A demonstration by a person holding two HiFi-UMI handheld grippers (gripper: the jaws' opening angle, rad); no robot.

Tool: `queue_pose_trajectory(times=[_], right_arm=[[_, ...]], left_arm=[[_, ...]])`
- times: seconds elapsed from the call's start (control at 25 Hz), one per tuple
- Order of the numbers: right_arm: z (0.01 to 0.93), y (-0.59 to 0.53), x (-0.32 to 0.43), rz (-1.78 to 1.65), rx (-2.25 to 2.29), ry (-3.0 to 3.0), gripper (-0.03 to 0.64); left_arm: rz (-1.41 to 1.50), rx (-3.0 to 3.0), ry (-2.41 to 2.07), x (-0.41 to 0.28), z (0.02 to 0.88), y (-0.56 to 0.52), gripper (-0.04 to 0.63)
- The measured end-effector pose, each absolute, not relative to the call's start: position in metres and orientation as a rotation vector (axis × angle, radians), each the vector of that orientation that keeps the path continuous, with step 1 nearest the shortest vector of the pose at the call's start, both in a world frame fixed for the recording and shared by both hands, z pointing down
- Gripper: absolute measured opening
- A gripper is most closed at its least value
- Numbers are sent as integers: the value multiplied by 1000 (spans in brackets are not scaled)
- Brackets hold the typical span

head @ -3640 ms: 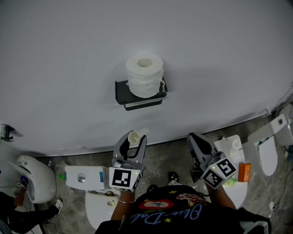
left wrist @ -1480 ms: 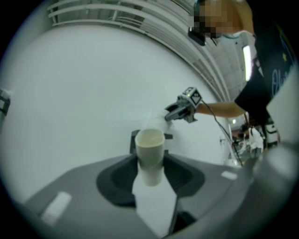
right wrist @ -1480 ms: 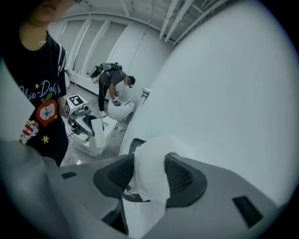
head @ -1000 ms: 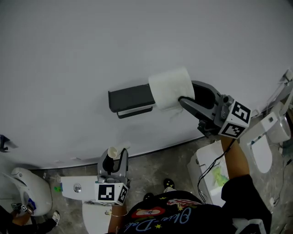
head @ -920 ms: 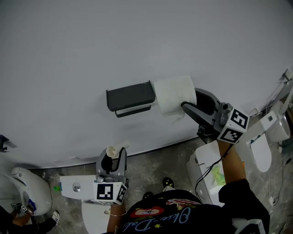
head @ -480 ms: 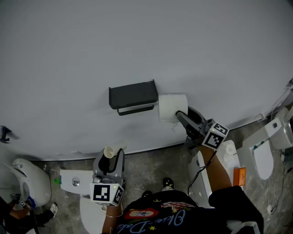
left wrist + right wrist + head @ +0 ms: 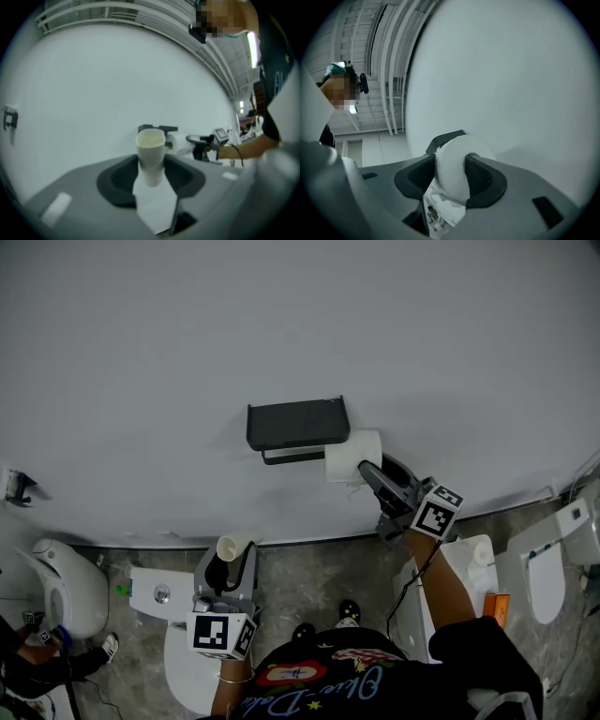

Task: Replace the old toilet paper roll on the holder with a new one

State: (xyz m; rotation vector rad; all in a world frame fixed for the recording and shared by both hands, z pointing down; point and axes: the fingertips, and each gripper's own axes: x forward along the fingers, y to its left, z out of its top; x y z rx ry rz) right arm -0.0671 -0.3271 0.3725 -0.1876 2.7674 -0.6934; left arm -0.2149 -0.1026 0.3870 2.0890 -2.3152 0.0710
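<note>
While the right gripper (image 7: 371, 471) clamps its jaws on the new roll (image 7: 349, 456), pads pressing into the soft paper on either side, the roll sits at the gripper's tip, close to the wall (image 7: 281, 315). Just past the roll, on the side away from the gripper, is the black holder (image 7: 297, 424), with a flat shelf above and a thin rail (image 7: 292, 457) below. The roll lies level with the rail at the holder's end; whether it touches the rail cannot be told. A ragged tail (image 7: 440, 206) of paper hangs from the roll toward the gripper's body. The left gripper (image 7: 229, 563), well apart and lower, points at the wall and grasps the bare old core (image 7: 226, 548) upright between its jaws. A scrap (image 7: 154, 206) of paper trails back from the core. From the left gripper, holder and roll lie ahead and to the right.
</note>
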Motion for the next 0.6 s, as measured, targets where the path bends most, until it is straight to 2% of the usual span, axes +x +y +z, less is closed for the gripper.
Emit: queue_pose_trajectory(times=[0.36,0.6], right_arm=[[370,-289,-134,-686,-40,2871,206],[377,-281,-150,-688,-27,2867,206]], left_arm=[[51,2053,-2349,-224,387,-90,170],[38,2039,-2353,-229,391,-87,170]])
